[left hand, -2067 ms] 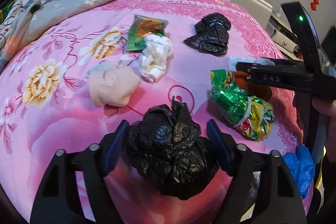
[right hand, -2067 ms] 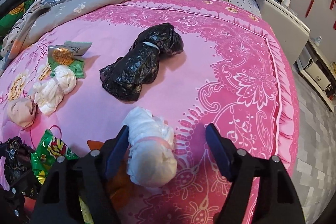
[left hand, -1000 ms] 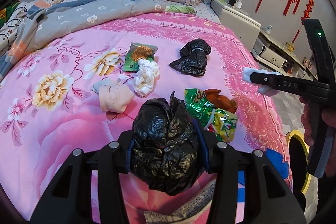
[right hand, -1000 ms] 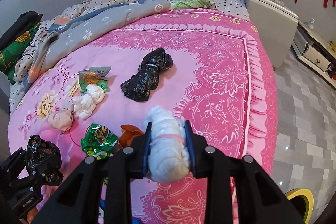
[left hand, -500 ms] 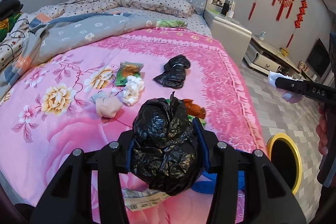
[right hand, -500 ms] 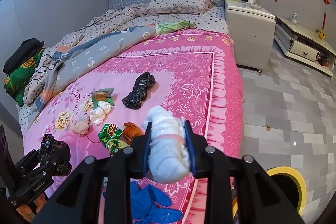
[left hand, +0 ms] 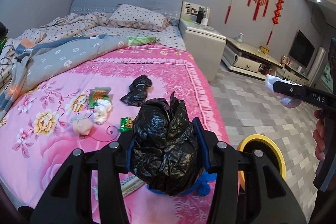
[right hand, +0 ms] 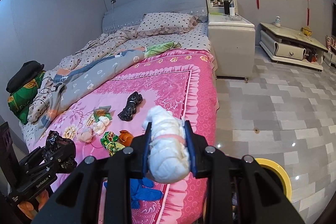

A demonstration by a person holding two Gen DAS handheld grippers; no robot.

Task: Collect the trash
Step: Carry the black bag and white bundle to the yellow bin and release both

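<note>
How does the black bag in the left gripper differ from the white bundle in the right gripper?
The black bag is dark, crinkled, glossy plastic; the white bundle is pale, with a pink band around it. The bag looks bulkier and rounder, the bundle narrower and longer. Both are clamped between fingers, off the bed.

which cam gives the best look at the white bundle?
Right wrist: the white bundle sits centred and close, clamped in the right gripper. Left wrist shows it only small at the frame's right edge, half hidden behind that gripper's finger.
</note>
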